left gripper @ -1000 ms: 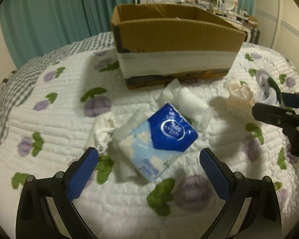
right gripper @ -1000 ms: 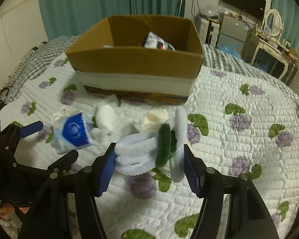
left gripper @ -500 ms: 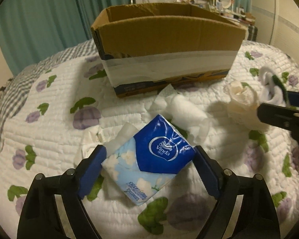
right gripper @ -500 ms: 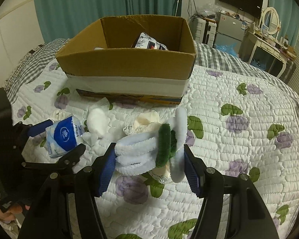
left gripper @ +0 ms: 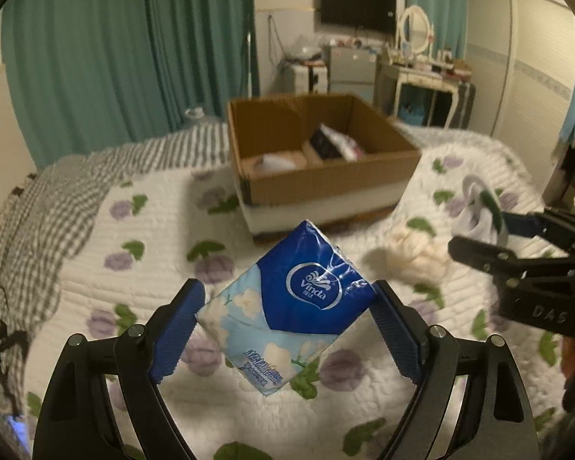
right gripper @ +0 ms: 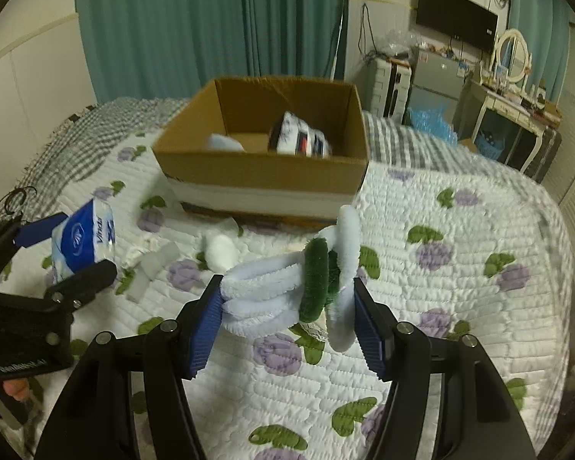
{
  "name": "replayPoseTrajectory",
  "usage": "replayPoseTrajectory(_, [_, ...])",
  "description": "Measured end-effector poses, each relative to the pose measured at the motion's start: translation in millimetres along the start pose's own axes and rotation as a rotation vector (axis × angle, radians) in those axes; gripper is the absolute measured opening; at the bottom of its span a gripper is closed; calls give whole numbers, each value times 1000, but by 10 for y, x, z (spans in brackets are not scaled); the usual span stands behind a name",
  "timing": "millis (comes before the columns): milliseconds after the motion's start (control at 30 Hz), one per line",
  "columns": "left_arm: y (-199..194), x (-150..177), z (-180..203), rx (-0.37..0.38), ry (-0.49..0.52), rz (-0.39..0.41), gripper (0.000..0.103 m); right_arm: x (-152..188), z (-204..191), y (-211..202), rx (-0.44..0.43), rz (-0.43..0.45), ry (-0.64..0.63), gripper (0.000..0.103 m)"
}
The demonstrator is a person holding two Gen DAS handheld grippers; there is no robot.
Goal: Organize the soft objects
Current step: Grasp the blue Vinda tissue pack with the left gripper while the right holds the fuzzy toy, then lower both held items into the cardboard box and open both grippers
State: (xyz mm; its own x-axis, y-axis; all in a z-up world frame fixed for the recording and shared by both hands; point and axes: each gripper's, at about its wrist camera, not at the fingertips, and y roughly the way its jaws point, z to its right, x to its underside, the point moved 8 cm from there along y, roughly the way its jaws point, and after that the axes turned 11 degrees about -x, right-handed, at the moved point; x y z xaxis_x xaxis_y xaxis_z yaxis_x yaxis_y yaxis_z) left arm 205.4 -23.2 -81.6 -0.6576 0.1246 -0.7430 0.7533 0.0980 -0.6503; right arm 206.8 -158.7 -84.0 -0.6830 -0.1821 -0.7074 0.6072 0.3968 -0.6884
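Note:
My left gripper [left gripper: 285, 320] is shut on a blue Vinda tissue pack [left gripper: 291, 314] and holds it above the bed, in front of the open cardboard box [left gripper: 326, 182]. The pack also shows in the right wrist view [right gripper: 82, 235]. My right gripper [right gripper: 287, 306] is shut on a white and green fluffy bundle [right gripper: 295, 287], held above the quilt to the right of the left gripper. The bundle shows in the left wrist view [left gripper: 479, 211]. The box [right gripper: 260, 172] holds a dark and white packet [right gripper: 301, 138] and a pale item [right gripper: 226, 142].
White soft pieces [right gripper: 220, 251] and small clear packets [right gripper: 149, 272] lie on the flowered quilt [right gripper: 460, 268] in front of the box. A cream soft piece [left gripper: 414, 257] lies at its right. Teal curtains, a dresser and a TV stand behind the bed.
My left gripper closed on the tissue pack and lifted it off the quilt. My right gripper rose with the fluffy bundle still in it. Both views now look down into the box.

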Motion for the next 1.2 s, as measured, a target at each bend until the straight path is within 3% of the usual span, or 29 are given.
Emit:
replayPoseTrajectory(100, [-165,-125,-55,33,-21,12,87,-102,-75,-203,1,29,-10,63])
replayPoseTrajectory(300, [-361,-338,-173,27,-27,43,87,-350,-198,-568,2,90,-31,63])
replayPoseTrajectory(667, [-448,-985,-261,2,-9,113,87,-971,-263,-823,9,152,-86,63])
replayPoseTrajectory(967, [-67,-1528,-277,-57,7,141,87,-1643,-34,-678,7,194,-73,63])
replayPoseTrajectory(1200, [583,-1650,-141,-79,35,101,87,-2048,257,-98,-12,187,-40,63])
